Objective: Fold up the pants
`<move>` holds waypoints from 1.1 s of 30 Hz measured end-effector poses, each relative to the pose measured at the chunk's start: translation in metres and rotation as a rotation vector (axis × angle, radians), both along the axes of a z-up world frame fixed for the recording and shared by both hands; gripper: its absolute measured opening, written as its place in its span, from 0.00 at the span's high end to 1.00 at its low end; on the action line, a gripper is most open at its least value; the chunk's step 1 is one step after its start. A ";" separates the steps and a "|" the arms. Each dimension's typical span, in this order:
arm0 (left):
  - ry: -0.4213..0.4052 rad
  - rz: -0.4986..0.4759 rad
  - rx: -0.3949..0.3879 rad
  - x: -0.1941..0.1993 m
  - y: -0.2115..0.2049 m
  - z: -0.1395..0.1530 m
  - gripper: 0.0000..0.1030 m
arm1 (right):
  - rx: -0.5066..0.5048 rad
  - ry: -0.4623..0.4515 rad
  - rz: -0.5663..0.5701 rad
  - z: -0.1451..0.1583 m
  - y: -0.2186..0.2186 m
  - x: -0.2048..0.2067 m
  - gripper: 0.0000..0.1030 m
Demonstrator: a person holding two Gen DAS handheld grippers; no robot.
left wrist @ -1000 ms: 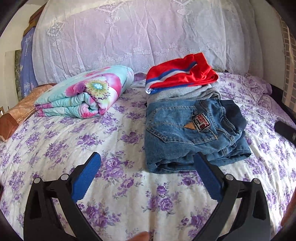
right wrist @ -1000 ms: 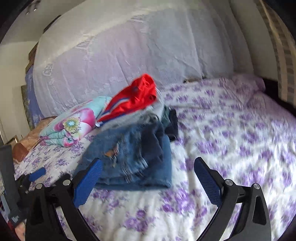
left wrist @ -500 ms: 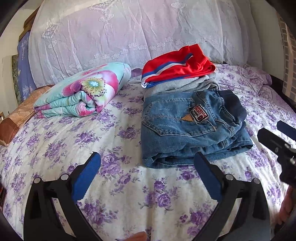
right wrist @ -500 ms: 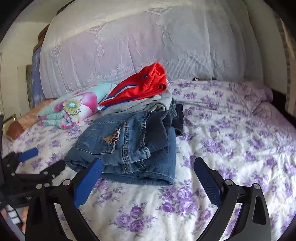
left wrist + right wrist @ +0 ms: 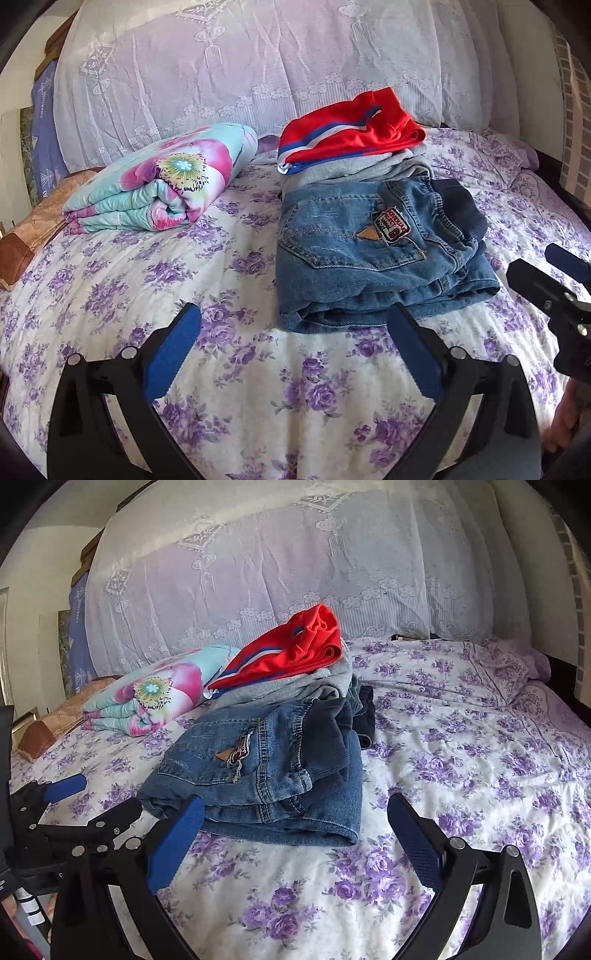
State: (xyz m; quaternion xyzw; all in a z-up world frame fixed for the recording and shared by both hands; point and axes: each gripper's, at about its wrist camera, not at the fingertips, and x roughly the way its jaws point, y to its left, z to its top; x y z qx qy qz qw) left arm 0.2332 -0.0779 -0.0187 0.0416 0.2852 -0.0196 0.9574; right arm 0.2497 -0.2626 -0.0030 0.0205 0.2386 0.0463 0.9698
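A sunlit bed in purple-flowered sheets, white lace curtain hanging behind it

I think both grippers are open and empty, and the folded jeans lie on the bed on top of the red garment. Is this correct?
One detail is wrong. The red garment is not under the folded jeans; it lies on top of the grey clothes behind them, as the left wrist view shows. The rest holds: the left gripper and the right gripper are both open and empty, and the jeans lie on the bed.
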 end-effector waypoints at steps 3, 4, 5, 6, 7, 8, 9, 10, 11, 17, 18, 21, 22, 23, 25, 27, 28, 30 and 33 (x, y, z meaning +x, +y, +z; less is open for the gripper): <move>-0.002 -0.008 0.015 0.000 -0.003 0.000 0.05 | -0.001 0.002 0.001 0.000 0.001 -0.001 0.03; -0.003 -0.009 0.017 -0.001 -0.003 -0.001 0.05 | -0.001 0.002 0.001 0.000 0.001 -0.001 0.03; -0.005 -0.011 0.018 -0.001 -0.004 -0.001 0.05 | -0.003 0.002 0.002 0.000 0.001 -0.001 0.03; -0.008 -0.014 0.020 -0.001 -0.005 0.000 0.05 | -0.004 0.002 0.004 0.000 0.002 -0.001 0.03; -0.010 -0.017 0.020 -0.002 -0.005 0.000 0.05 | -0.006 0.003 0.005 0.000 0.002 -0.001 0.03; -0.015 -0.021 0.018 -0.002 -0.005 0.000 0.05 | -0.008 0.005 0.006 0.000 0.003 -0.001 0.03; -0.018 -0.022 0.018 -0.003 -0.005 0.000 0.05 | -0.009 0.005 0.008 -0.001 0.003 0.000 0.03; -0.020 -0.023 0.019 -0.003 -0.006 0.000 0.05 | -0.009 0.006 0.008 -0.001 0.003 0.000 0.03; -0.023 -0.024 0.021 -0.004 -0.006 0.000 0.05 | -0.009 0.006 0.008 -0.001 0.003 0.000 0.03; -0.035 -0.024 0.023 -0.006 -0.007 0.001 0.05 | -0.008 0.006 0.007 -0.001 0.002 0.000 0.03; -0.041 -0.026 0.025 -0.007 -0.007 0.002 0.05 | -0.008 0.006 0.007 -0.001 0.003 0.000 0.03; -0.055 -0.031 0.039 -0.010 -0.010 0.002 0.05 | -0.008 0.005 0.008 -0.001 0.002 0.000 0.03; -0.057 -0.031 0.044 -0.010 -0.011 0.002 0.05 | -0.008 0.005 0.008 -0.001 0.003 0.000 0.03; -0.058 -0.034 0.046 -0.010 -0.011 0.002 0.05 | -0.008 0.006 0.008 -0.001 0.002 0.000 0.03; -0.057 -0.040 0.045 -0.010 -0.012 0.003 0.05 | -0.008 0.005 0.008 -0.001 0.003 0.000 0.03; -0.055 -0.039 0.045 -0.010 -0.011 0.003 0.05 | -0.008 0.006 0.008 -0.001 0.002 0.000 0.03; -0.052 -0.040 0.044 -0.009 -0.012 0.003 0.05 | -0.008 0.006 0.008 -0.001 0.003 0.000 0.03; -0.044 -0.041 0.040 -0.008 -0.011 0.002 0.05 | -0.008 0.005 0.009 -0.001 0.002 0.000 0.03; -0.038 -0.041 0.035 -0.008 -0.011 0.001 0.05 | -0.008 0.006 0.008 -0.001 0.002 0.000 0.03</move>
